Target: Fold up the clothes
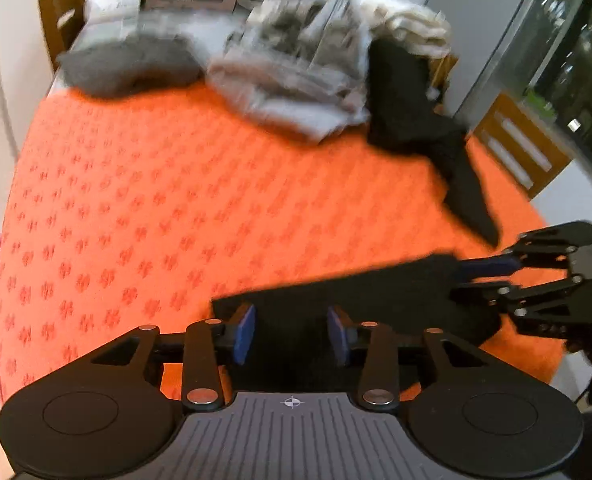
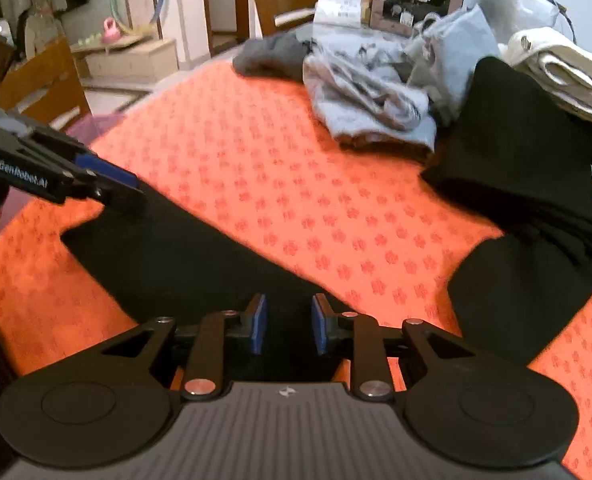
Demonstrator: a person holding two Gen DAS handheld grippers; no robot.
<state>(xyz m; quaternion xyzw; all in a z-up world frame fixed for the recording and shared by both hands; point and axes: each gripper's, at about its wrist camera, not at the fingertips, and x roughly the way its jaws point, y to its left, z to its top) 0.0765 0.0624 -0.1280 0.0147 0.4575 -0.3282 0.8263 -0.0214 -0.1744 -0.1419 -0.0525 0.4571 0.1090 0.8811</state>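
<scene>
A black garment [image 1: 360,300] lies as a folded strip on the orange patterned cloth [image 1: 176,208] near the front edge; it also shows in the right wrist view [image 2: 184,252]. My left gripper [image 1: 291,334] is open, its blue pads [image 1: 244,332] spread over the strip's left end. My right gripper [image 2: 286,326] is open over the strip's other end; it shows at the right of the left wrist view [image 1: 492,280]. My left gripper shows at the left of the right wrist view [image 2: 116,190], low on the garment.
A heap of clothes lies at the back: a dark grey piece [image 1: 128,64], a light grey printed piece [image 2: 372,96], cream folded pieces [image 2: 564,76], and another black garment [image 2: 532,184] trailing forward. Wooden chairs [image 1: 516,148] stand around the table. A pink basket [image 2: 92,126] stands beside it.
</scene>
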